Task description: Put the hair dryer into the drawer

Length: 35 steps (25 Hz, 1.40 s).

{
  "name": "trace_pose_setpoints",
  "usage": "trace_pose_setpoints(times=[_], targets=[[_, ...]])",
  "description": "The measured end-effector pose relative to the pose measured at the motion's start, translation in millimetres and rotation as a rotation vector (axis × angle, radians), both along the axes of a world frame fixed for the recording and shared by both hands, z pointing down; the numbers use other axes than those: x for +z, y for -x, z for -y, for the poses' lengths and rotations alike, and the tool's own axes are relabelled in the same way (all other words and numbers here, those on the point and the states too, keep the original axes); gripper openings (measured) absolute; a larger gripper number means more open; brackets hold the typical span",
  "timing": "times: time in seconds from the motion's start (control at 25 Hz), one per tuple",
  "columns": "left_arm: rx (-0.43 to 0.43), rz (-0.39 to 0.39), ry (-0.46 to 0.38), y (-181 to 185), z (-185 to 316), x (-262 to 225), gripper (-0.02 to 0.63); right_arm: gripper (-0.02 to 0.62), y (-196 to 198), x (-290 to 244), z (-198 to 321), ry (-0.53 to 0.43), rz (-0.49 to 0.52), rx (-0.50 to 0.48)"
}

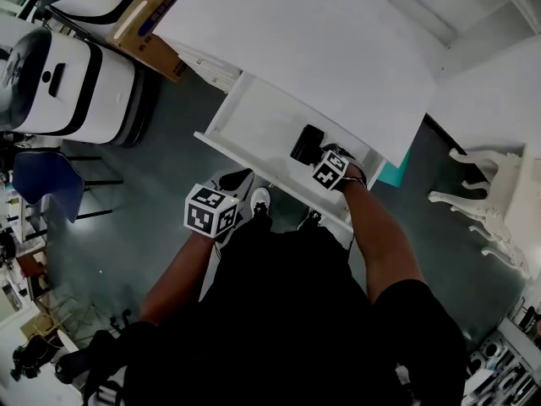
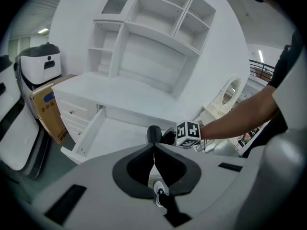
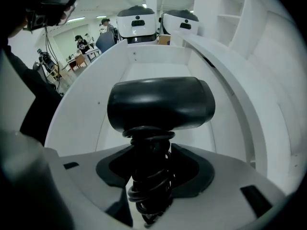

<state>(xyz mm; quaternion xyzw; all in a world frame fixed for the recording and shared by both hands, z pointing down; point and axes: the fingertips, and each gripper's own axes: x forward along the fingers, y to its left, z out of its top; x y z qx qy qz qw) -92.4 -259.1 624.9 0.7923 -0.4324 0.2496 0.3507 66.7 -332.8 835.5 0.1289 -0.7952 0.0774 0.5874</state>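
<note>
A black hair dryer [image 3: 160, 107] with its cord wound round the handle is held in my right gripper [image 3: 151, 176], which is shut on the handle. In the head view the hair dryer [image 1: 307, 145] hangs inside the open white drawer [image 1: 254, 117], with my right gripper [image 1: 325, 166] over the drawer's front edge. My left gripper [image 1: 226, 218] hangs outside the drawer front, shut with nothing between its jaws [image 2: 154, 158]. From the left gripper view the hair dryer [image 2: 154, 134] shows over the drawer [image 2: 91, 131].
The drawer belongs to a white desk [image 1: 338, 49] with a shelf unit [image 2: 153, 42] on top. A cardboard box [image 1: 156, 24] and white machines [image 1: 68, 83] stand to the left. A white ornate chair [image 1: 490, 201] is at the right, a blue chair [image 1: 46, 180] at the left.
</note>
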Motion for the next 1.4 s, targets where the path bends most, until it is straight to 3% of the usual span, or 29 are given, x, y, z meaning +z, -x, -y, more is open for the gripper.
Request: trace_pose_setpoints(times=[0.24, 1.4], targets=[[-0.018, 0.001, 0.015, -1.0, -5.0, 1.0, 0.011, 0.227, 3.0, 19.7, 4.8, -0.004, -0.071, -0.09], [-0.043, -0.001, 0.026, 17.9, 0.6, 2.1, 0.011, 0.229, 9.7, 43.3, 9.2, -0.01, -0.127, -0.148]])
